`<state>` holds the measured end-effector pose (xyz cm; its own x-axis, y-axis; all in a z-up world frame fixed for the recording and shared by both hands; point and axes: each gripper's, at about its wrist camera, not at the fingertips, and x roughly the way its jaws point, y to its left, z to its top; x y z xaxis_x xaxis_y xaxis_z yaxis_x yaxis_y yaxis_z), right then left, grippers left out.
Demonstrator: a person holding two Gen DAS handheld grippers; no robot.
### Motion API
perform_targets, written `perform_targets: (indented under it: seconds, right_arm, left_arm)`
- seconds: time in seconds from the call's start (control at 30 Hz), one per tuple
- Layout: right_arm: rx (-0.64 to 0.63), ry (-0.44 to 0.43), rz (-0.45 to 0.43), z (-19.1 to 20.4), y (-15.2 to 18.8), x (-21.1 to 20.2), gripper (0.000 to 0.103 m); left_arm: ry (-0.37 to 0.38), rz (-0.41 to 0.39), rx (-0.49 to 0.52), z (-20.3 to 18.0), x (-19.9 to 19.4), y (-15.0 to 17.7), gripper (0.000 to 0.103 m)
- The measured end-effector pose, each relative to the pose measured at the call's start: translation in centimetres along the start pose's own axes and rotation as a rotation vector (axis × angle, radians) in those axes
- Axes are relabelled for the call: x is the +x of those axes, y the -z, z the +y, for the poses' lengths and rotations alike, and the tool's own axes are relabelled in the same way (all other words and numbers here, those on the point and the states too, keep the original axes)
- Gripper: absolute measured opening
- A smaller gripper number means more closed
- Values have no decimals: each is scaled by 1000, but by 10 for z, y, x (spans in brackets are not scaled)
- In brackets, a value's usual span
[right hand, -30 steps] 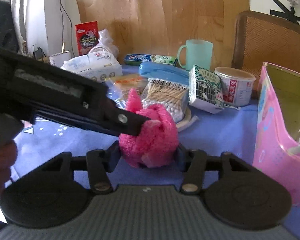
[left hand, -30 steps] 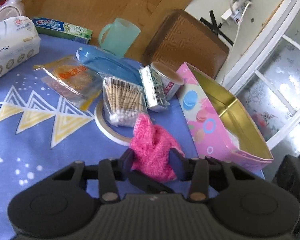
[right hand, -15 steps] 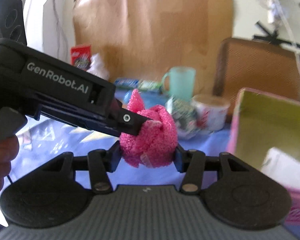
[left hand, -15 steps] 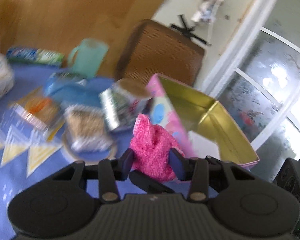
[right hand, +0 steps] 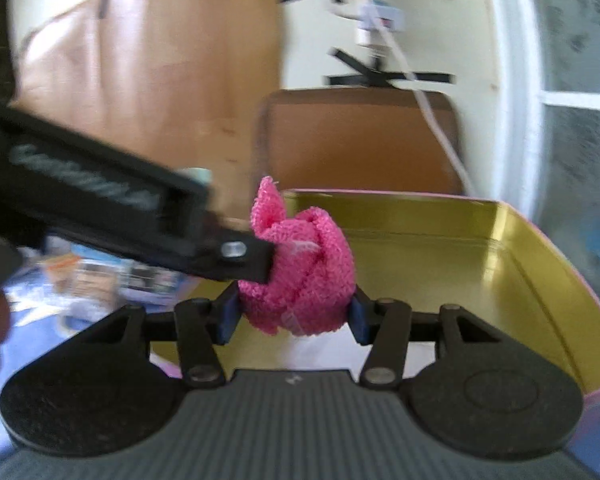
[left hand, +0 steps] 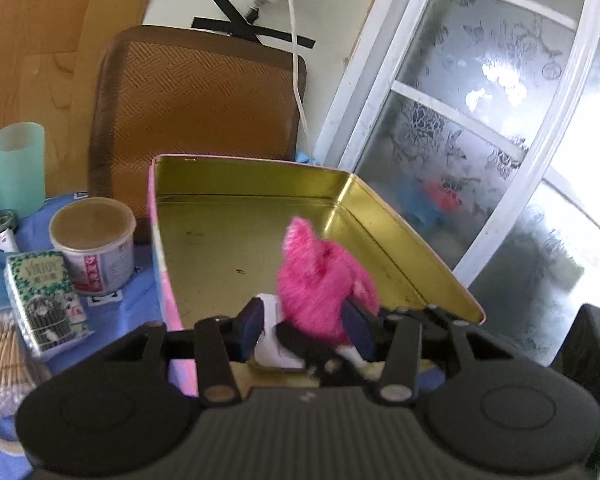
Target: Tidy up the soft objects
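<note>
A rolled pink fluffy cloth is held by both grippers at once. My left gripper is shut on it, and my right gripper is shut on the same pink cloth. The left gripper's finger comes in from the left in the right wrist view. The cloth hangs over the open pink tin box with a gold inside, also in the right wrist view. A white object lies in the box under the cloth.
On the blue tablecloth left of the box stand a white lidded tub, a green patterned packet, a bag of cotton swabs and a mint mug. A brown chair back is behind; a window is right.
Both grippers carried the pink cloth up off the tablecloth and to the right, from beside the swabs and tape to over the open tin box. Both stayed shut on it.
</note>
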<state>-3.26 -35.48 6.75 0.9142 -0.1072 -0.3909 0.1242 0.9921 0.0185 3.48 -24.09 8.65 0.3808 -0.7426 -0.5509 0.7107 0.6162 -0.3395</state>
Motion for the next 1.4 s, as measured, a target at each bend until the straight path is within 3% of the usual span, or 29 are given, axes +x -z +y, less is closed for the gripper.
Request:
perform_targets:
  seconds: [0.1,0.23,0.37,0.47,0.53,0.6,0.7,0.8,0.9,1.0,1.07,1.1,1.2,1.3,1.4]
  right_arm:
    - [62,118,-23,-21,4,3,78]
    - [200,118,-122,-44,3,-11,78]
    - [190,21,-187,-24,-5,-22,75]
    - [134,-125,-168,11,-12,-21,68]
    - [72,-225,-134,43,-16,-13,67]
    - [26,-294,-91,71,-18,0,67]
    - [1,-325,-23,104,-18,28,69]
    - [-3,-283,30,119,-24,66,81]
    - [38,-225,83,120,-31,106,85]
    - [102,-215,190,116,-31,134,85]
    - [180,-265,280,108,-25,149,74]
    - [217,-284,301,103,-23,149,58]
    - [214,-317,210,105,-22,108,56]
    - [34,-394,120,124,-17,58,57]
    - [-169,-487,167,148,6,25,58]
  left_arm:
    - [-24,-26,-15,10,-10,2,53]
    - [-99,-105,-86,51,-47,6,54]
    - [-267,-150,-221,116,-92,22,55]
    - [-388,-179,-300,159,-120,41,55]
    - [-423,-189,-364,183,-136,58,55]
    - [-427,-188,-425,203,-149,75,55]
    - [-425,-172,-469,220,-159,96,55]
    - [-400,-169,-498,226,-164,112,56]
    - [-378,-188,-486,225,-166,119,59]
    - [-360,-201,-479,222,-167,119,65]
    - [-349,-203,-478,222,-166,119,65]
    - [-343,-203,-479,221,-167,122,65]
    - [-312,-208,-475,216,-171,121,65]
    - [-267,-219,-449,204,-177,117,66]
    - [-202,-229,-395,188,-183,113,74]
